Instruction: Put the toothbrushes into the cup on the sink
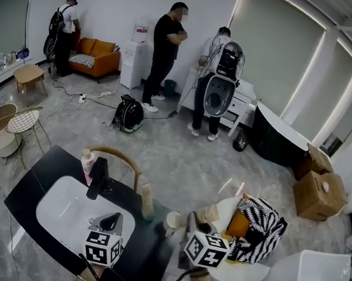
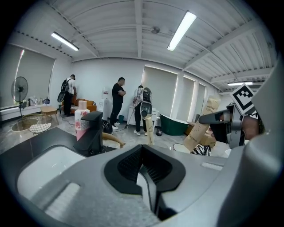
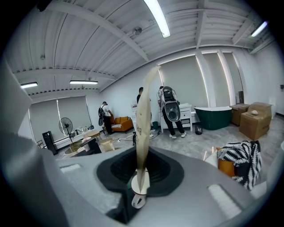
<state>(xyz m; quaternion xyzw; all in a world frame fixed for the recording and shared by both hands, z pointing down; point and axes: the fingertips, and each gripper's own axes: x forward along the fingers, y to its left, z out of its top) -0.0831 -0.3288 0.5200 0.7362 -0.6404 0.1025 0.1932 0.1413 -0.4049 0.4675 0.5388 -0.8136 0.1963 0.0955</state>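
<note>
Item 1, first toothbrush (image 3: 143, 128): a long, flat piece in tan cardboard packaging, clamped at its lower end by the right hand-held gripper (image 3: 140, 181), standing nearly upright.

Item 2, second toothbrush (image 1: 146, 196) (same tan packaging): upright on the black tabletop (image 1: 34, 182), just right of the white sink (image 1: 59, 212).

Item 3, cup (image 1: 172, 221): pale, round, upright near the tabletop's right edge, between the two toothbrushes in the head view.

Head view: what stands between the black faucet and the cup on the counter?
A tan toothbrush pack stands between the faucet and the cup, seen in the head view.
</note>
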